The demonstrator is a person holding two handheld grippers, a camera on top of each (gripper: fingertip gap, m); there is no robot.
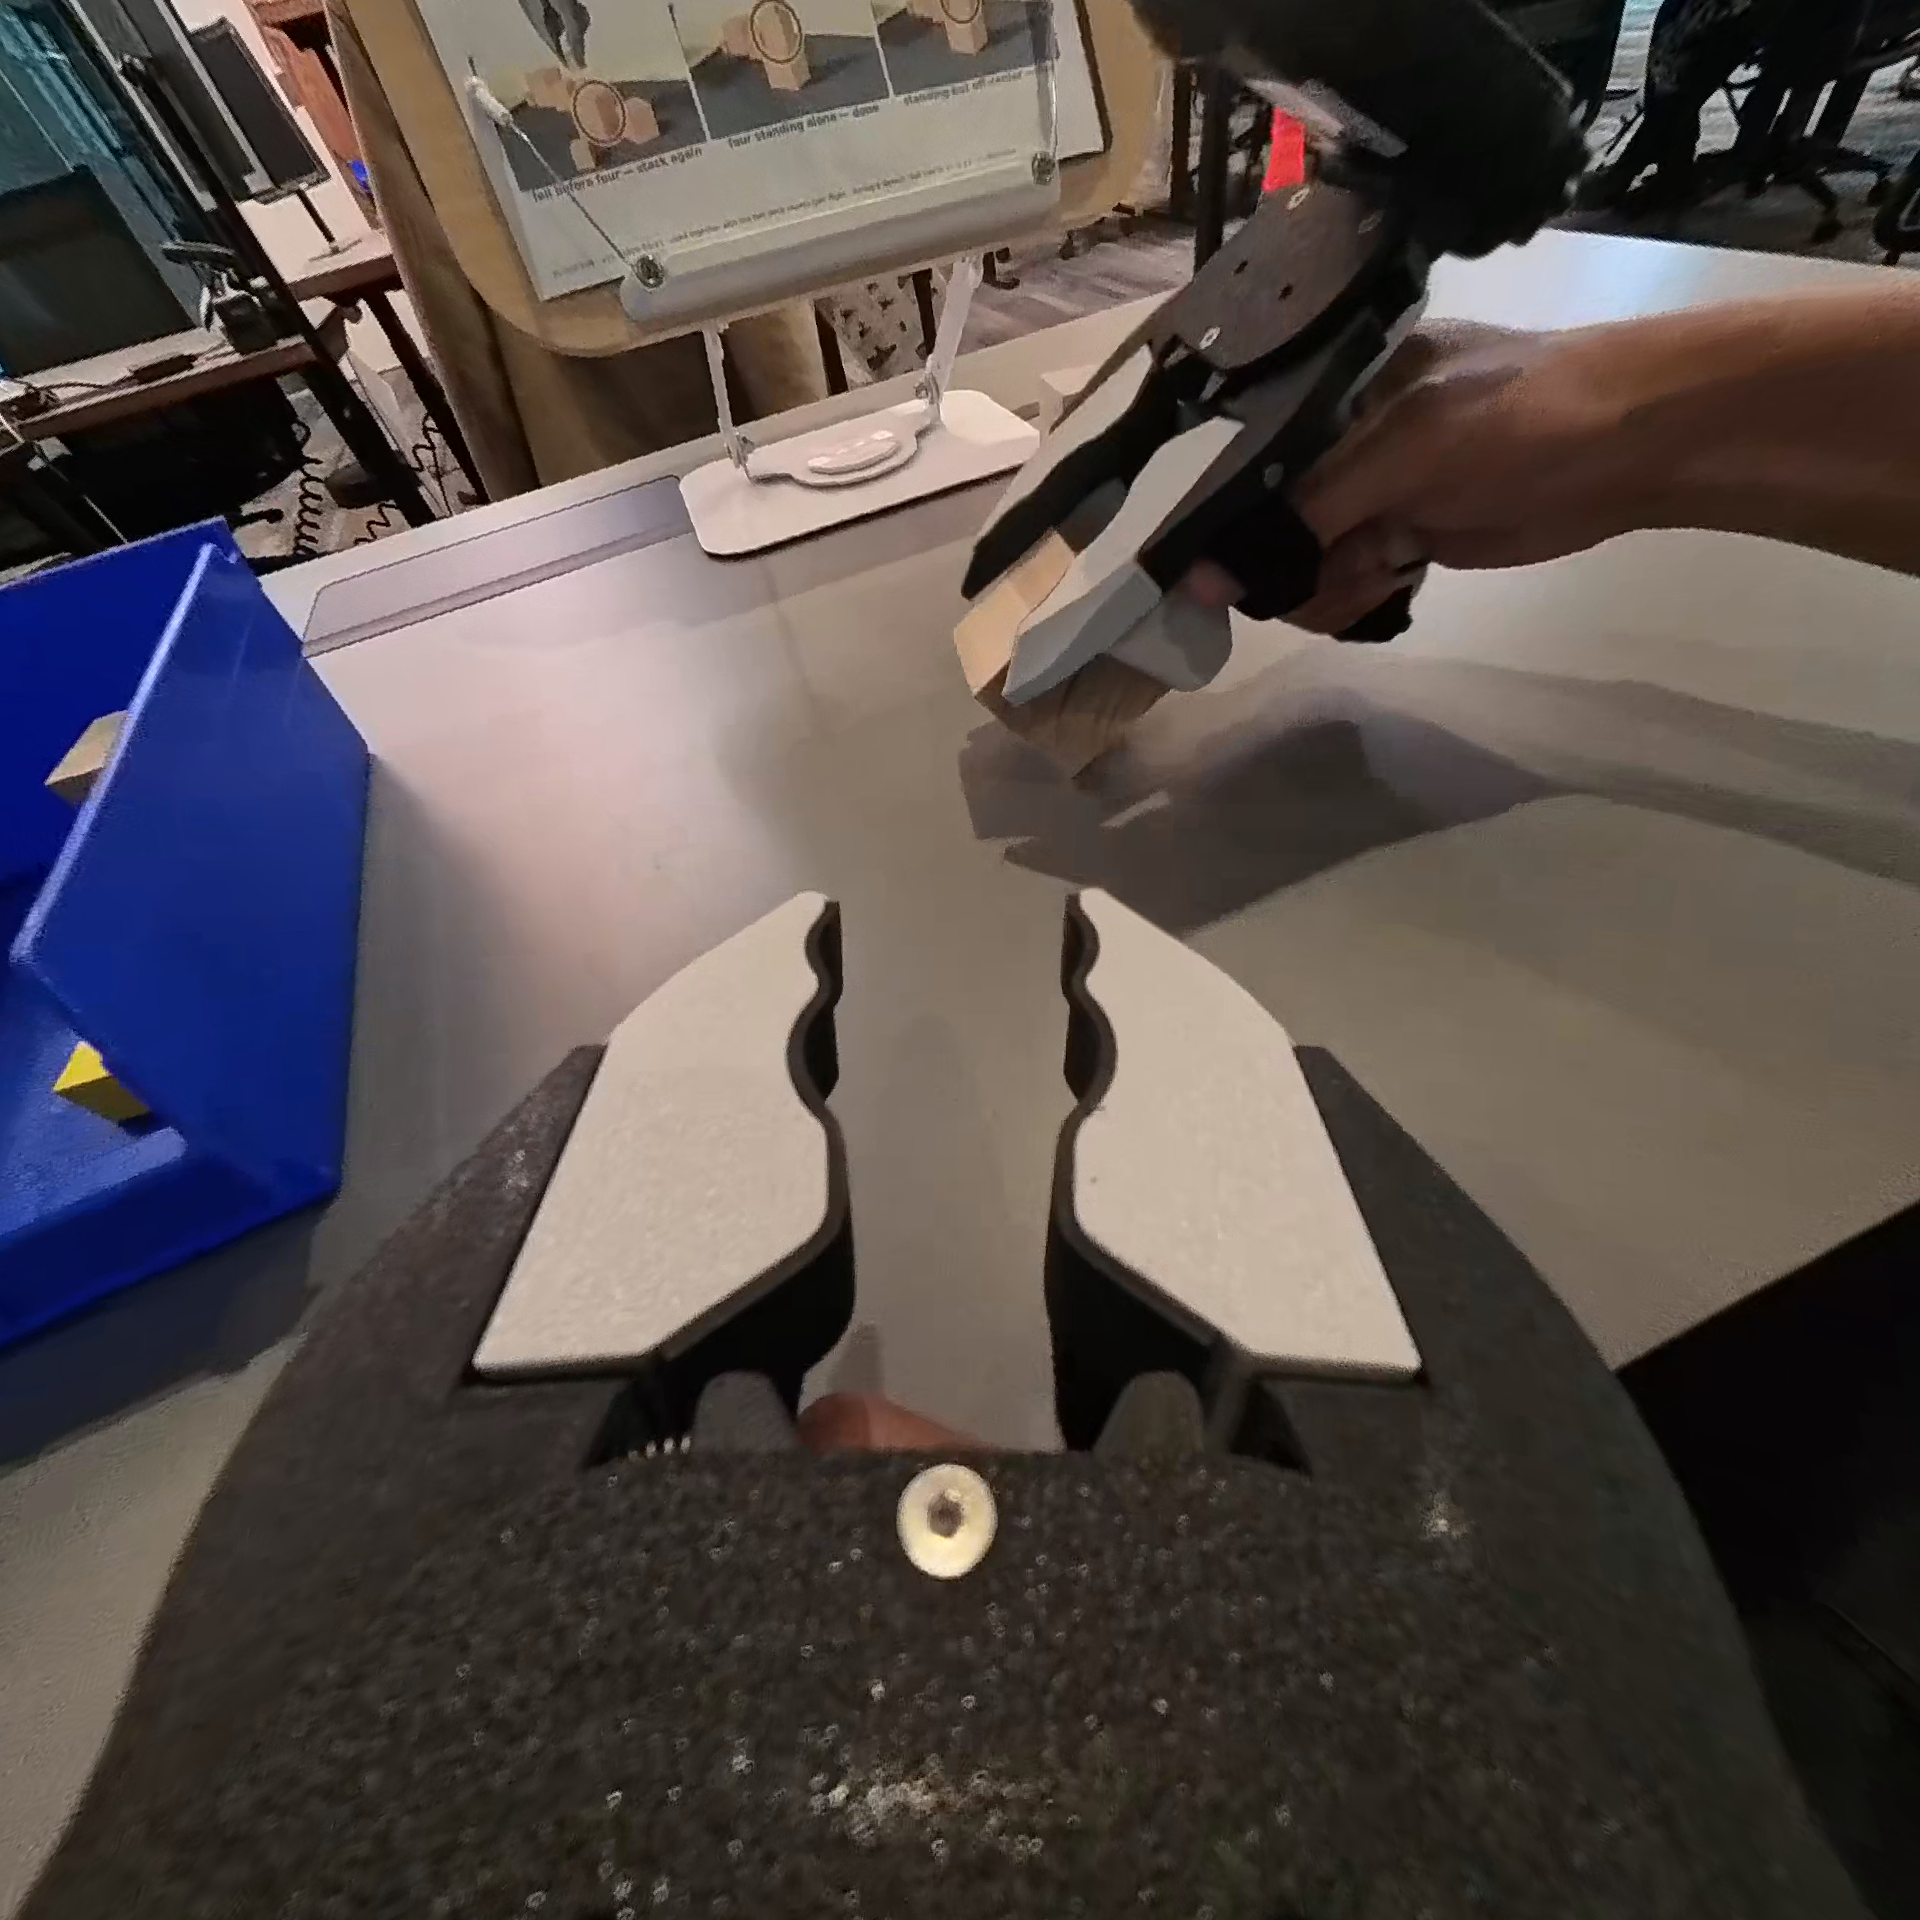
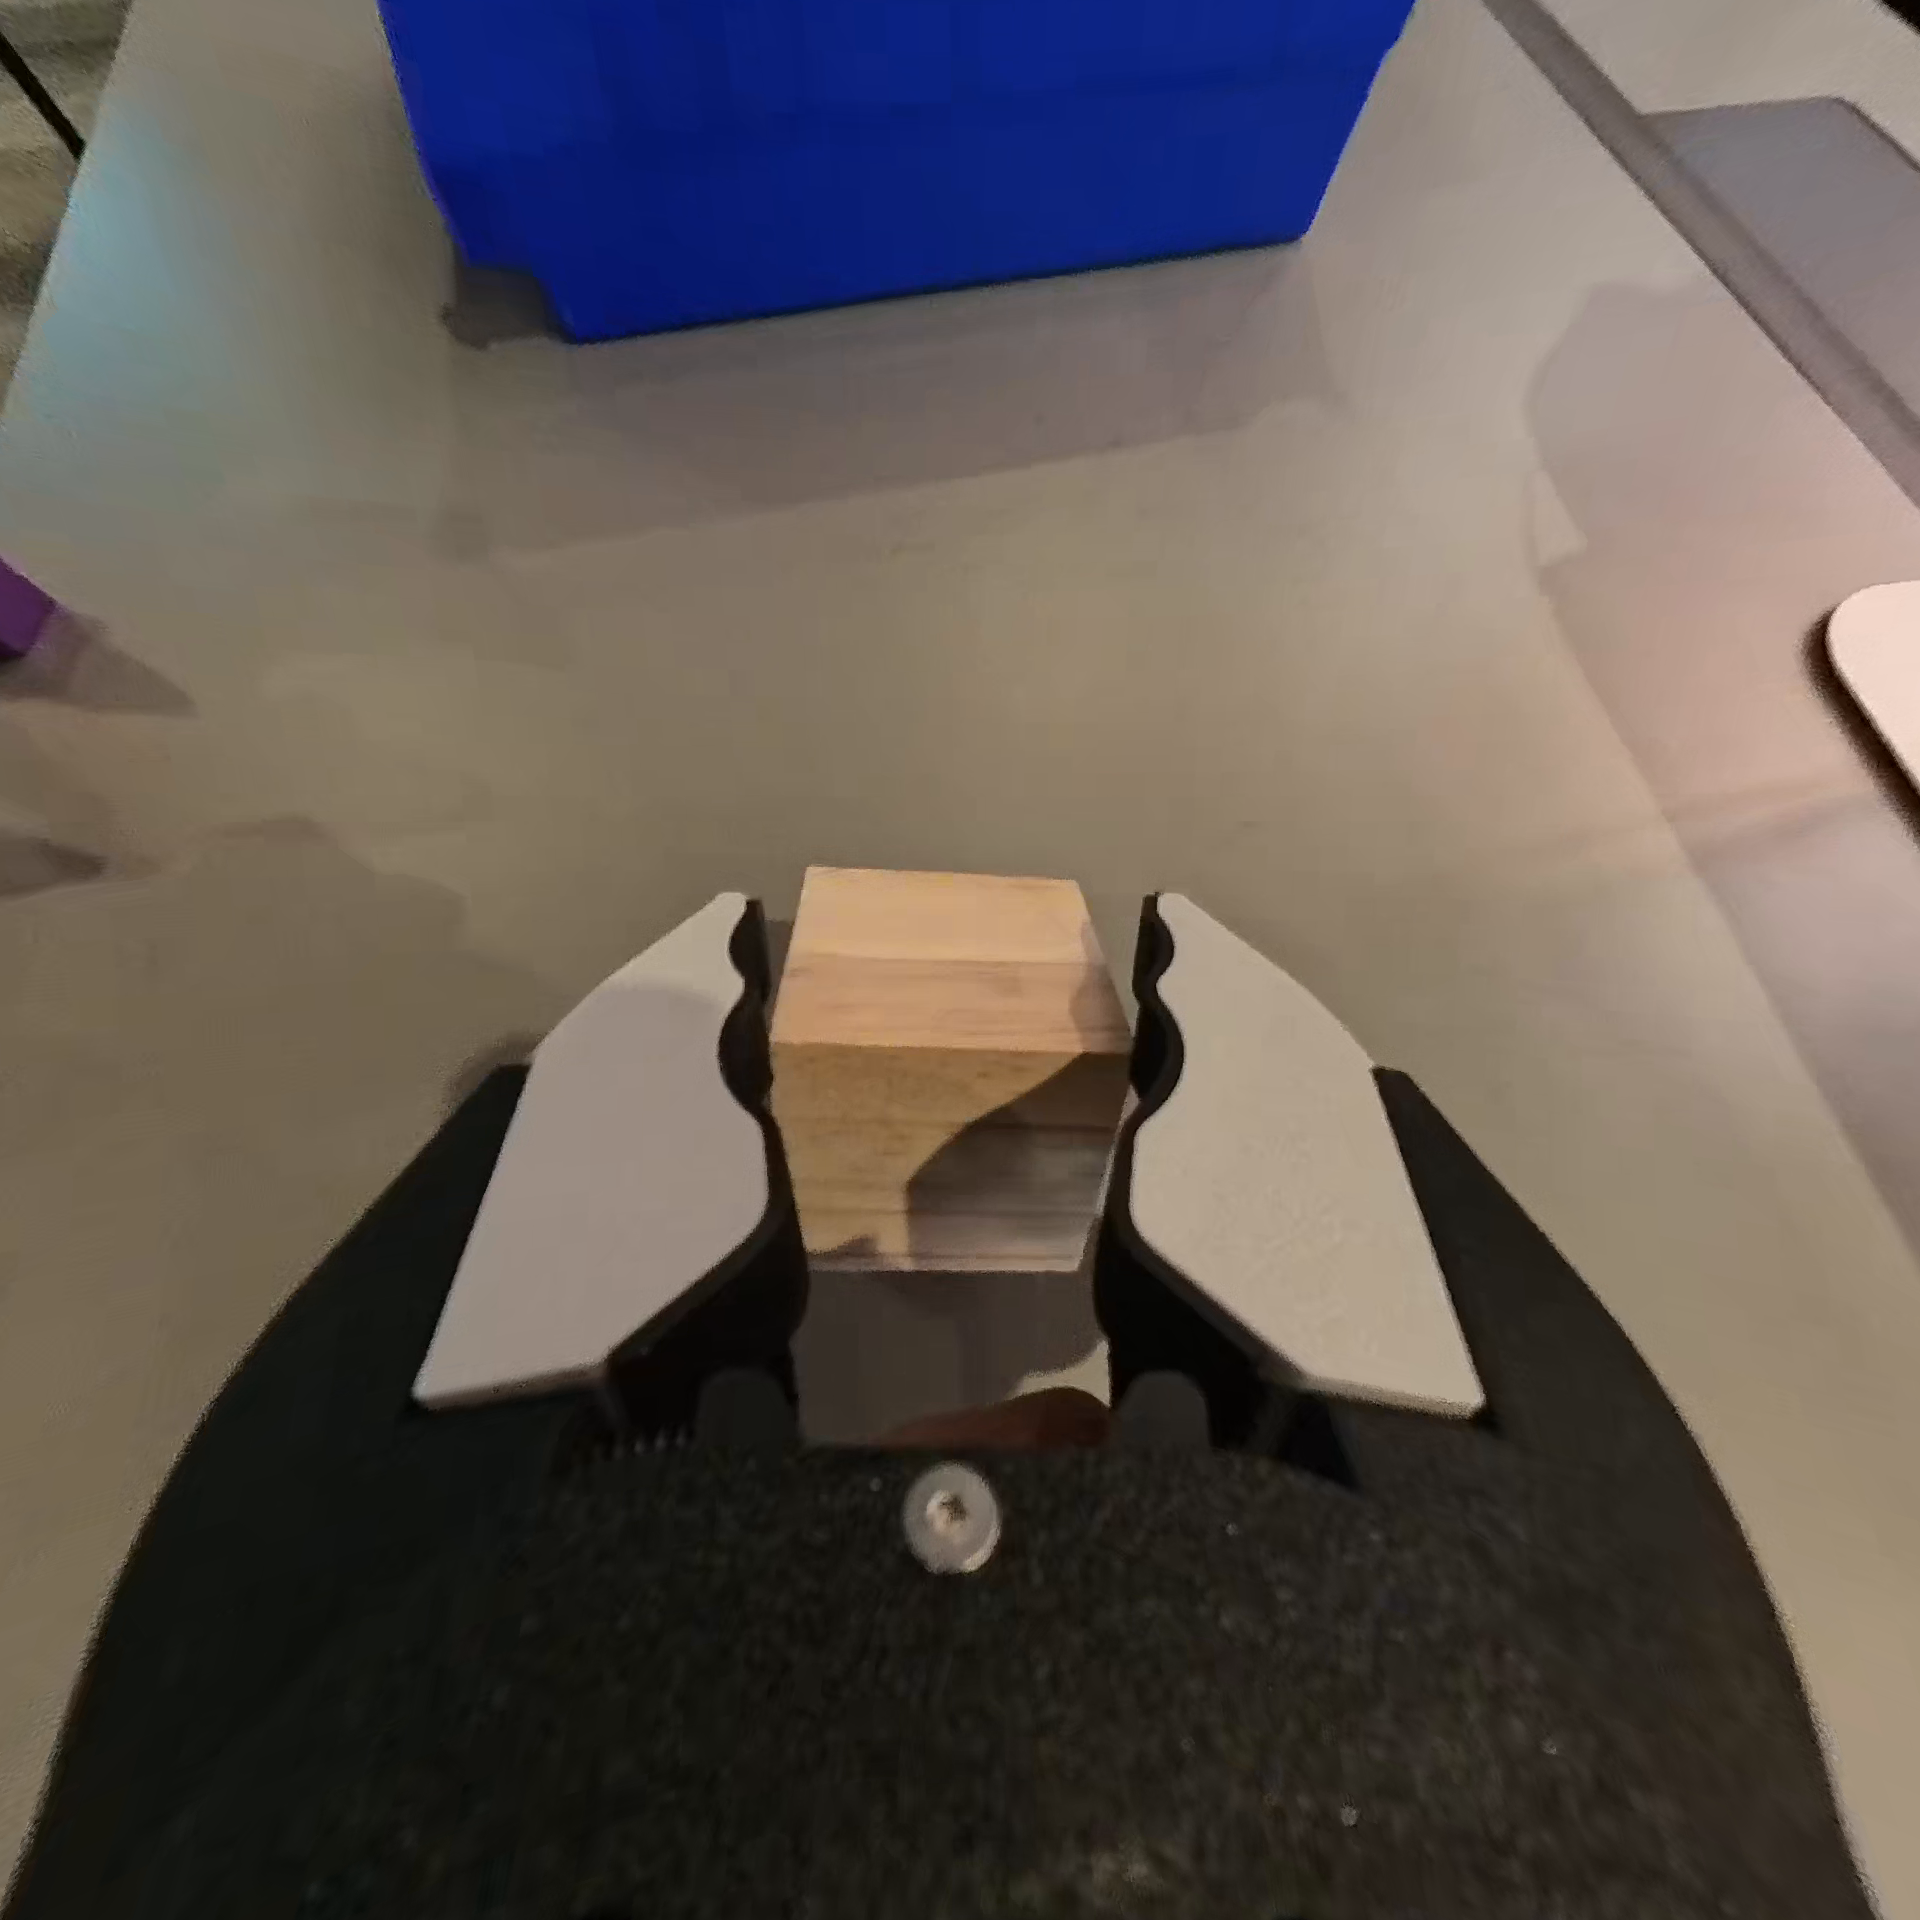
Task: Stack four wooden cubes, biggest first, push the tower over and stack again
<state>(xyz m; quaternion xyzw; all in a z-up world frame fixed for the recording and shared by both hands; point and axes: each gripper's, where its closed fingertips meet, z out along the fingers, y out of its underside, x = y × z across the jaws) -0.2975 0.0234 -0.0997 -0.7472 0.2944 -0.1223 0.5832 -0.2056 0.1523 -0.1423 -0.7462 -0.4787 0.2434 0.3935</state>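
My right gripper (image 2: 945, 914) is shut on a light wooden cube (image 2: 935, 1039), with both fingers against its sides. In the left wrist view this gripper (image 1: 997, 634) comes in from the upper right in a person's hand. It holds the cube (image 1: 1081, 717) tilted, low over the grey table (image 1: 727, 790). My left gripper (image 1: 951, 914) is open and empty over the table's middle, nearer than the cube and to its left. No other wooden cube shows clearly; a pale corner (image 1: 1060, 400) peeks out behind the right gripper.
A blue bin (image 1: 208, 831) stands at the left with a yellow block (image 1: 99, 1086) and a grey-brown block (image 1: 88, 764) inside; it faces the right gripper (image 2: 883, 156). A white stand (image 1: 862, 468) with a picture sheet is at the back. A purple block (image 2: 21, 613) lies at the left edge. My left tips are roughly 12 cm from the purple block (image 2: 21, 613).
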